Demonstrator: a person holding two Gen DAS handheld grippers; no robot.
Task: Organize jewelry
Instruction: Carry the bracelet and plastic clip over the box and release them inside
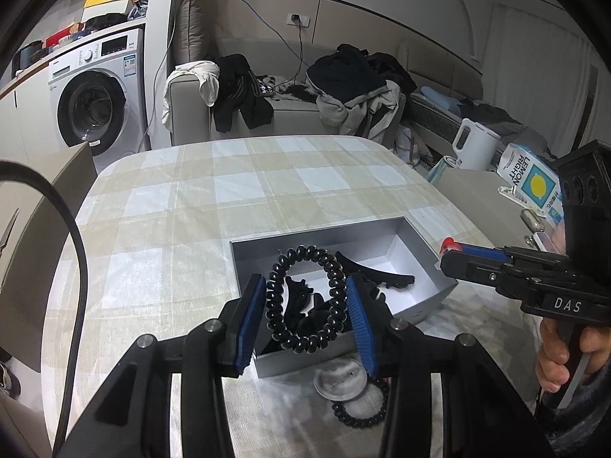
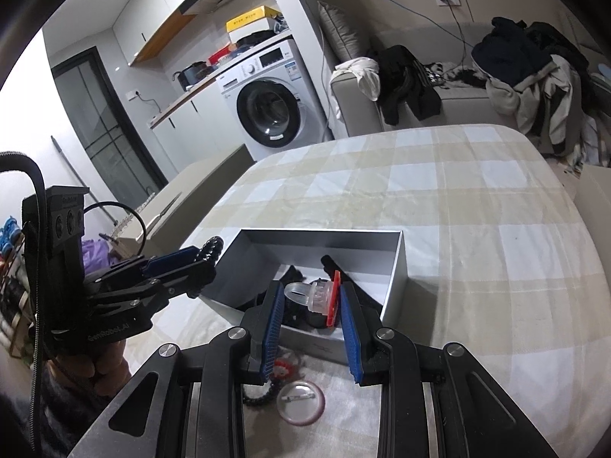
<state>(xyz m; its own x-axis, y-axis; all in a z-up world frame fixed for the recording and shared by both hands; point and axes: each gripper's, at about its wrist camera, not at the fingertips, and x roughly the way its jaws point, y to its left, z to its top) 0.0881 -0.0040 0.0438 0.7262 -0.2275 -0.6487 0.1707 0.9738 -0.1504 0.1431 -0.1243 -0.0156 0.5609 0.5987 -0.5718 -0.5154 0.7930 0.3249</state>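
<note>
My left gripper (image 1: 306,286) is shut on a black spiral hair tie (image 1: 336,286), held up above the near end of an open grey box (image 1: 343,234). In the right wrist view my right gripper (image 2: 311,290) is shut on a clear plastic ring with a red plate (image 2: 320,294), also over the box (image 2: 320,238). A black claw clip (image 1: 382,273) and other dark pieces lie inside the box. In the left wrist view the right gripper (image 1: 450,248) shows at the right, over the box's right rim. The left gripper (image 2: 206,255) shows at the left in the right wrist view.
On the checked tablecloth in front of the box lie a round pin badge (image 1: 340,379), a black bead bracelet (image 1: 359,416) and a small red item (image 2: 284,368). A white kettle (image 1: 475,145) and a lemon packet (image 1: 532,183) stand off to the right. Behind are a sofa with clothes and a washing machine.
</note>
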